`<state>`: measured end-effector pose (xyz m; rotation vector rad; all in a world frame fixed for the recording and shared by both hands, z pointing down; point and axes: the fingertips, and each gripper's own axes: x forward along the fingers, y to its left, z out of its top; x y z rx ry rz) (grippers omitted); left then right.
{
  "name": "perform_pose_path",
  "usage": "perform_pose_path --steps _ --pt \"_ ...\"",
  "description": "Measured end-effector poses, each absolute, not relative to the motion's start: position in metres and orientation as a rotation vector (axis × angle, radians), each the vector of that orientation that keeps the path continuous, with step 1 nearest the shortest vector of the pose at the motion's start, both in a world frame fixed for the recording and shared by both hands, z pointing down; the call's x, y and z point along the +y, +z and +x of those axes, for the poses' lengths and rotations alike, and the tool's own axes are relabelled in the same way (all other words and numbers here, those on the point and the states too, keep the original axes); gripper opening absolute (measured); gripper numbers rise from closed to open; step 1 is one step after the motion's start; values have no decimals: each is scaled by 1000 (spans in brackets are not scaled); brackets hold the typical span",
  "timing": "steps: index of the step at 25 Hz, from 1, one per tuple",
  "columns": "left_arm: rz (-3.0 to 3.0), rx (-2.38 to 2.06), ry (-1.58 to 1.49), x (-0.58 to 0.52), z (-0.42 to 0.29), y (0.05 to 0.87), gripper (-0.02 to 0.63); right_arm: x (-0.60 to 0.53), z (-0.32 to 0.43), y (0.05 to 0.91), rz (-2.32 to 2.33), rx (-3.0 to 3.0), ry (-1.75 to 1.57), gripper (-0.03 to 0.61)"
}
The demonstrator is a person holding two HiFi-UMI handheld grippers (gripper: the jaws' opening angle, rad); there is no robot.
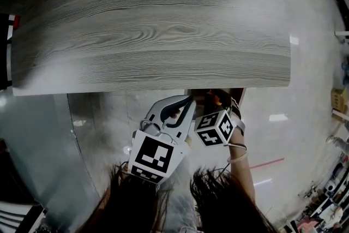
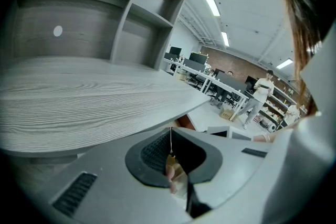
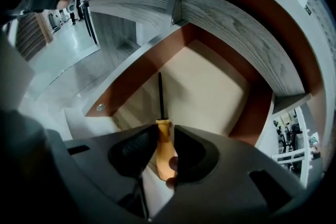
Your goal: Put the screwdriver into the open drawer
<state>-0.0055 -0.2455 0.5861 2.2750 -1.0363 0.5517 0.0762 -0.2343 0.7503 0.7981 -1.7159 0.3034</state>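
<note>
The screwdriver (image 3: 164, 141) has an orange handle and a thin black shaft. My right gripper (image 3: 165, 129) is shut on the handle, and the shaft points into the open drawer (image 3: 210, 92), which has a beige bottom and brown walls. In the head view the right gripper (image 1: 217, 100) reaches under the front edge of the grey wood desk (image 1: 152, 35), where a strip of the drawer (image 1: 238, 96) shows. My left gripper (image 1: 188, 101) hangs just left of it, below the desk edge. In its own view the left gripper (image 2: 170, 134) has its jaws together with nothing between them.
The desk top (image 2: 79, 102) overhangs the drawer. Open shelves (image 2: 142, 13) stand at its back. Pale polished floor (image 1: 305, 117) lies to the right and a grey panel (image 1: 38, 144) to the left. Far off are office desks and a person (image 2: 262, 94).
</note>
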Motion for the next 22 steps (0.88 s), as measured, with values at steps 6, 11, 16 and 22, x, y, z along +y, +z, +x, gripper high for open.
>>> perform_pose_path --steps 6,11,16,22 --pt "2289 -1036 546 -246 -1 582 20 -236 76 741 820 -1727 294 110" --pt "2291 -1037 546 -242 1 578 20 -234 77 731 843 -1733 292 110" --pt "2296 -1035 539 -238 7 573 20 -232 80 719 873 -1740 297 110" --pt "2299 -1038 538 -232 12 567 20 -227 82 706 909 -1755 312 109"
